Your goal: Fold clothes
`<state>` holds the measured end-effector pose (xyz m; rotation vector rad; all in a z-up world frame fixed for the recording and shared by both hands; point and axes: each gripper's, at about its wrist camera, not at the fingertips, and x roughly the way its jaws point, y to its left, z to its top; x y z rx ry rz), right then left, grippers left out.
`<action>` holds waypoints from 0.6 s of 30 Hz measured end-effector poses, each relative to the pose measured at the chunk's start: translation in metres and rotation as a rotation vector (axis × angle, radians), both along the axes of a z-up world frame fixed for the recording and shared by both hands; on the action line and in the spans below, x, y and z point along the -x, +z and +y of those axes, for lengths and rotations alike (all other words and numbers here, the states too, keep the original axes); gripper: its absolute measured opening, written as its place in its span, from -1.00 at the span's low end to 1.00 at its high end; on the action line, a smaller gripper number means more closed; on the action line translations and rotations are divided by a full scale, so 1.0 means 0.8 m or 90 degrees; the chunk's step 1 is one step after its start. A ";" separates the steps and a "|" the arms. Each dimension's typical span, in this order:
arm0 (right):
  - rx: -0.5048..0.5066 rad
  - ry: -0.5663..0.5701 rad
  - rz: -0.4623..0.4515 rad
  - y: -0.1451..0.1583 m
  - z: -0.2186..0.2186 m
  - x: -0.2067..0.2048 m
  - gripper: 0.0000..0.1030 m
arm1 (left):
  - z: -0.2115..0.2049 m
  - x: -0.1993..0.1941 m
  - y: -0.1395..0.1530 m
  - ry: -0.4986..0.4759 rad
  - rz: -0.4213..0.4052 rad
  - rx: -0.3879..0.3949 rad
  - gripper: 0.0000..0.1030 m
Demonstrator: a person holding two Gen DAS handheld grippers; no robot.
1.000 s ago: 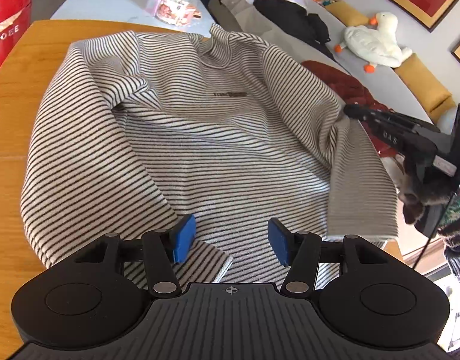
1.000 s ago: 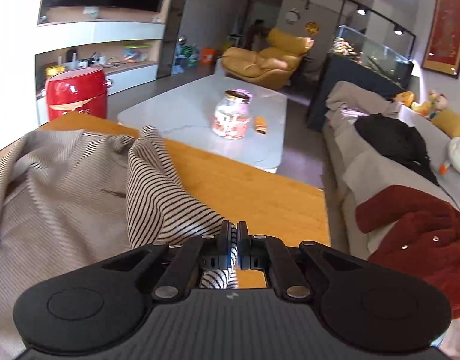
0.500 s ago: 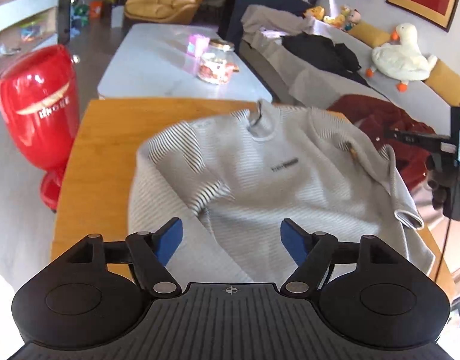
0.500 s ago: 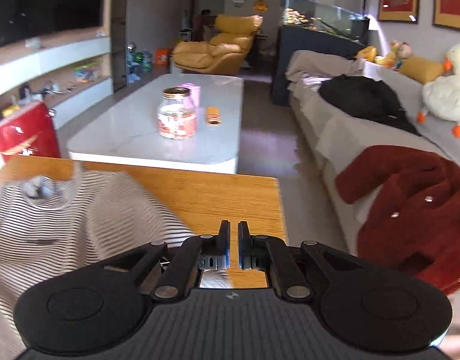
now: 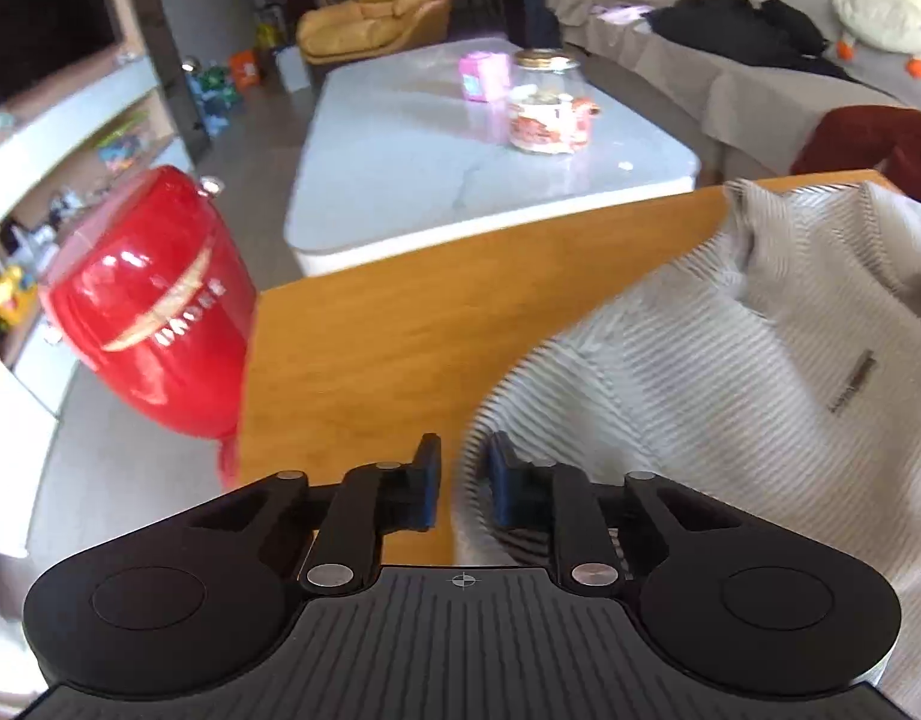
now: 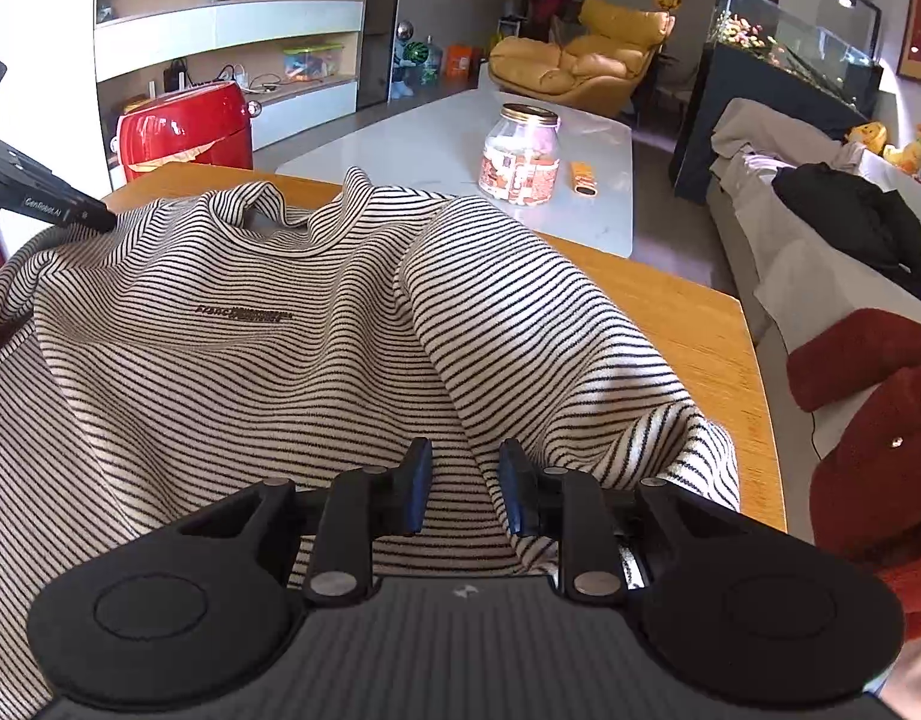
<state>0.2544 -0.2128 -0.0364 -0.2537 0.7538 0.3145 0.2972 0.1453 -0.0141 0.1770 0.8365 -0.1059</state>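
**A:** While the left gripper (image 5: 464, 483) sits at the sweater's (image 6: 220, 360) edge, its blue pads (image 5: 429, 483) are a little apart with a fold of fabric between them. Clamped? Can't tell, it's blurry.

**B:** Right gripper (image 6: 460, 489) is released, jaws apart, hovering over the cloth. Sweater's spread on the wooden table (image 6: 718, 360), collar at 12 o'clock. Red appliance (image 5: 154, 324) off at 10.

Right gripper (image 6: 460, 483) now open, sleeve (image 6: 538, 354) released. Left gripper (image 5: 463, 483) narrows at the sweater (image 5: 730, 372) left edge, off centre.
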 end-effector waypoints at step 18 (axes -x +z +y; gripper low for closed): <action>-0.280 0.129 0.155 0.002 0.180 -0.178 -0.57 | -0.061 0.150 -0.009 -0.146 0.081 0.349 0.84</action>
